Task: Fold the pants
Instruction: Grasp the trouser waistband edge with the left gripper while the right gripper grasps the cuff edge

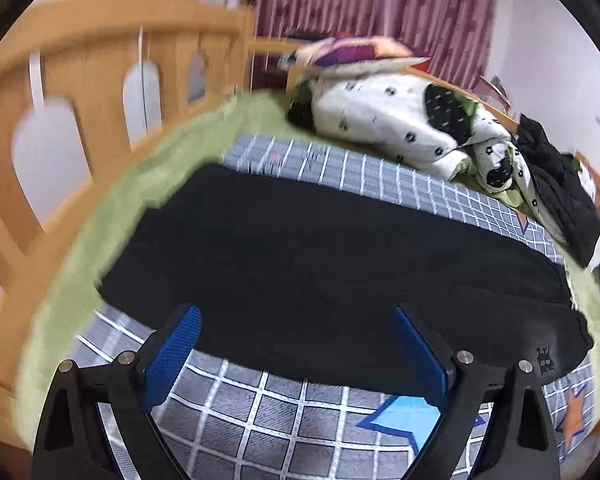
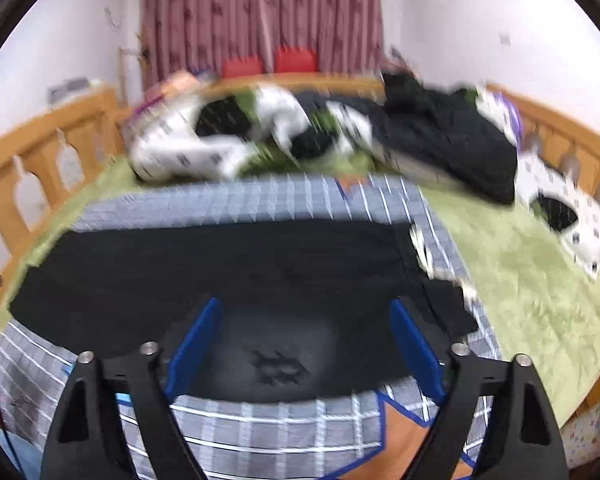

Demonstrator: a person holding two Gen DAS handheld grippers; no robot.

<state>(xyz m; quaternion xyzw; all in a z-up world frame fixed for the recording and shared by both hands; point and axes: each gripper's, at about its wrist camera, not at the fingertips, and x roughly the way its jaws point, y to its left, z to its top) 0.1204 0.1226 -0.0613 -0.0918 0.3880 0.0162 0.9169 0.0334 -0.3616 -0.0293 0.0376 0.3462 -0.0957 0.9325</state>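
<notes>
On the grey checked blanket (image 1: 380, 184), the black pants (image 1: 300, 248) are laid flat across the bed. Both the left gripper (image 1: 296, 336) and the right gripper (image 2: 304, 336) are held above the near edge, fingers spread, nothing pinched. A green cover (image 2: 520, 280) is seen beneath, with heaped bedding (image 1: 384, 120) beyond.

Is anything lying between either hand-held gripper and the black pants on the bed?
Nothing visible. The black pants lie flat on the checked blanket, directly ahead of the open left hand-held gripper and right hand-held gripper. The bedding pile sits beyond them.
</notes>
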